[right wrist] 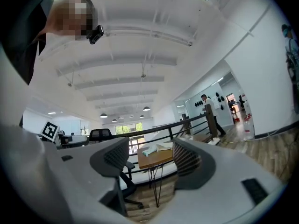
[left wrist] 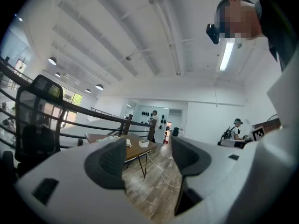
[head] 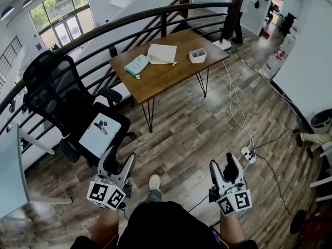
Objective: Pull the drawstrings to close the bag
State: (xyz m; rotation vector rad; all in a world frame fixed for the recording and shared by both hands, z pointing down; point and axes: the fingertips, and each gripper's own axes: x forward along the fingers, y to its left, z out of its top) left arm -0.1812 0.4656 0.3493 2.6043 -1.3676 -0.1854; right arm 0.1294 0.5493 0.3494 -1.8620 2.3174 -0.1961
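A cream drawstring bag (head: pixel 162 53) lies flat on the far wooden table (head: pixel 166 79), between a teal pouch (head: pixel 137 65) and a small white box (head: pixel 197 55). Its strings are too small to make out. My left gripper (head: pixel 118 163) and right gripper (head: pixel 223 166) are held close to my body, well short of the table, both pointing level toward it. Each is open with nothing between its fingers. In the left gripper view the left gripper (left wrist: pixel 148 155) frames the table's far end (left wrist: pixel 135 149). In the right gripper view the bag (right wrist: pixel 162 146) shows between the right gripper's (right wrist: pixel 150 160) jaws.
A black office chair (head: pixel 57 95) with a white sheet on its seat (head: pixel 98 135) stands to my left. A dark railing (head: pixel 129 19) curves behind the table. Cables and a power strip (head: pixel 247 155) lie on the wood floor at the right. A person stands at the back (right wrist: pixel 209 112).
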